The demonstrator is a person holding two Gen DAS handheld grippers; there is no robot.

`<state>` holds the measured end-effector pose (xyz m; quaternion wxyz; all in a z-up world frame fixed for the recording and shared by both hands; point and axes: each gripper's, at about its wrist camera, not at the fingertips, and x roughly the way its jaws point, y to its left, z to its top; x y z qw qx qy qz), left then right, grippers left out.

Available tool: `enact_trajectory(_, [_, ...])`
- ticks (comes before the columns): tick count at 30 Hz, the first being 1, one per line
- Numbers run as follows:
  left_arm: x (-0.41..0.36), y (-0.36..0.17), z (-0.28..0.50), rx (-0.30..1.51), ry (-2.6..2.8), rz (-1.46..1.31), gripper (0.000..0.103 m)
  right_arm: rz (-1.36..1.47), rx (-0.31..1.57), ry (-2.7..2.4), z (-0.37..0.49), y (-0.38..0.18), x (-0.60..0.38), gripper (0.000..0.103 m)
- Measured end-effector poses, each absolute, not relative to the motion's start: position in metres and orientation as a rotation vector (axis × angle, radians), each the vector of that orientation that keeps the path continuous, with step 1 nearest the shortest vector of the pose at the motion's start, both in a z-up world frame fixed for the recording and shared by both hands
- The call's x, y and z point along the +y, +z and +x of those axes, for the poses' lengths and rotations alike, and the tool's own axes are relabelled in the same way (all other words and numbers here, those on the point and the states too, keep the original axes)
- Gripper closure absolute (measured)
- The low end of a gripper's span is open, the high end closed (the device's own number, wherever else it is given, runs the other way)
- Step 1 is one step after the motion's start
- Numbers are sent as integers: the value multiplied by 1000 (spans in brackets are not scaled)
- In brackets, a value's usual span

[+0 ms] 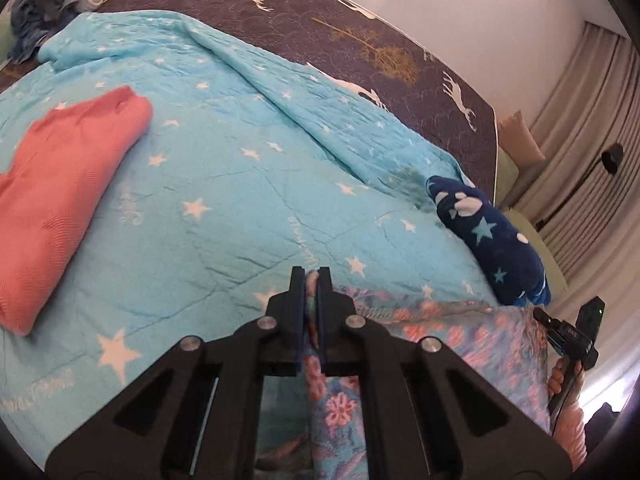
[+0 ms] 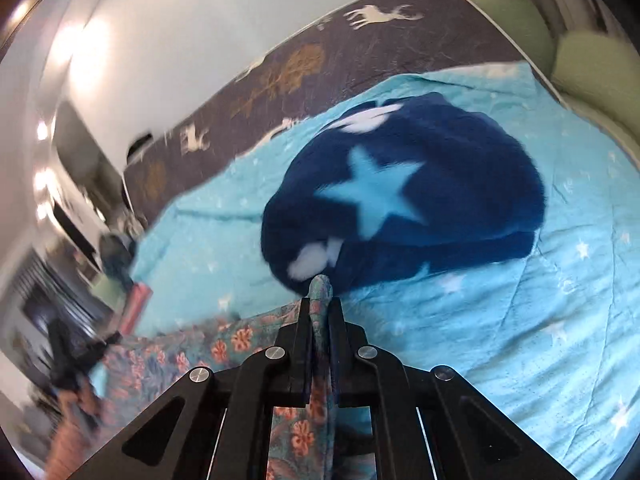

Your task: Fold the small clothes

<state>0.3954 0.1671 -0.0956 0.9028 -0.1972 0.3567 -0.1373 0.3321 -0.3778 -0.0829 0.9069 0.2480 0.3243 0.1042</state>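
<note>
The left gripper (image 1: 312, 276) is closed narrow on a pinch of the floral garment (image 1: 460, 332), and a small tuft of the cloth shows above its jaws. The right gripper (image 2: 320, 304) is closed in the same way on another part of the same floral garment (image 2: 224, 344); a fold of it stands up between the jaws. So both hands hold one piece, and the cloth runs between them as a stretched edge — in the left wrist view it goes from the jaws toward the right, where the other hand (image 1: 564, 380) with its tool is seen. The long axis of the garment, I judge, lies across from one gripper to the other, low over the light blue star blanket (image 1: 224, 168). Ahead of the right gripper, very near, lies the dark blue star fleece (image 2: 400, 200); the pink folded cloth (image 1: 60, 208) lies well apart, at the left. The coming move should probably carry the held edge forward onto free blanket — the right hand has less free room because of the fleece.
</note>
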Motion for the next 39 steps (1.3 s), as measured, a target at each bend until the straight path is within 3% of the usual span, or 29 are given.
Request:
enact_trajectory(5, [179, -129, 409, 854, -294, -530, 94, 590, 813, 177, 349, -123, -388, 91])
enact_trajectory(9, [197, -121, 390, 778, -239, -594, 87, 689, 711, 134, 329, -118, -418, 73])
enact_trajectory(14, [185, -104, 373, 739, -359, -522, 87, 750, 731, 182, 322, -127, -431, 73])
enact_trajectory(20, [139, -122, 392, 891, -335, -299, 85, 736, 752, 226, 327, -129, -421, 73])
enact_trajectory(23, [149, -114, 402, 838, -236, -310, 100, 719, 762, 225, 329, -129, -416, 73])
enact_trajectory(28, [202, -118, 391, 771, -141, -565, 100, 736, 757, 219, 328, -130, -418, 73])
enact_trajectory(32, [206, -91, 358, 744, -190, -568, 100, 692, 762, 94, 314, -115, -419, 71])
enact_trajectory(34, [194, -74, 332, 761, -258, -533, 94, 669, 772, 112, 301, -103, -413, 71])
enact_trajectory(36, [186, -65, 308, 788, -301, -493, 67, 615, 757, 132, 273, -81, -408, 71])
enact_trajectory(38, [172, -59, 272, 799, -322, -434, 54, 581, 741, 169, 238, -60, -401, 70])
enact_trajectory(39, [166, -58, 251, 801, -329, -408, 53, 580, 741, 195, 220, -54, -397, 64])
